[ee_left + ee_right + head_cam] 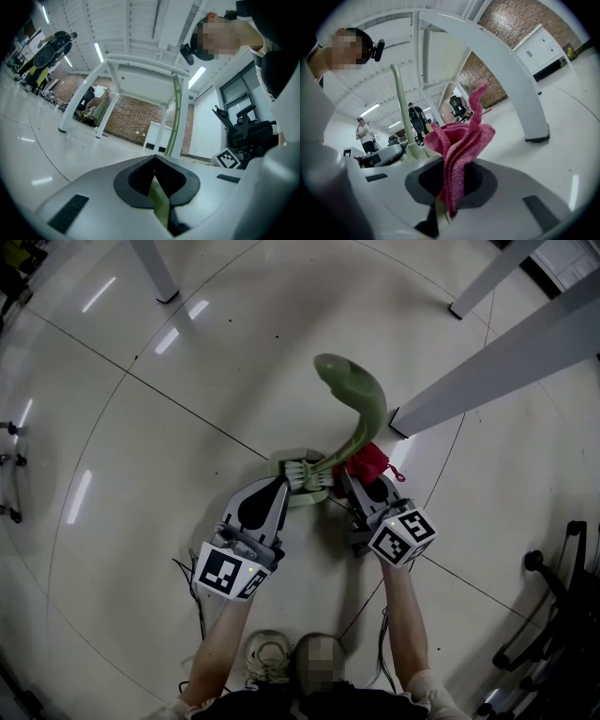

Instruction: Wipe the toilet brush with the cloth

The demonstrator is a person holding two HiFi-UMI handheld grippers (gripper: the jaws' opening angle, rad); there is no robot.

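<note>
The green toilet brush [354, 395] stands on the floor, its curved handle rising toward me and its white-bristled head [306, 474] low by a pale green base [286, 461]. My left gripper [283, 483] is shut at the head's left edge, and a thin green strip of the brush [160, 204] sits between its pads. The handle [176, 117] rises just beyond the left gripper [154, 161]. My right gripper [352, 474] is shut on a bunched pink cloth [372, 460] right of the handle. The cloth [459, 140] sticks up from the right gripper [451, 174], with the handle [401, 108] to its left.
A white table frame [487, 362] slants across the floor just right of the brush, with another leg [155, 273] far off at the top left. A black office chair base [558, 615] stands at the right. Cables [192, 601] trail by my shoes [270, 652].
</note>
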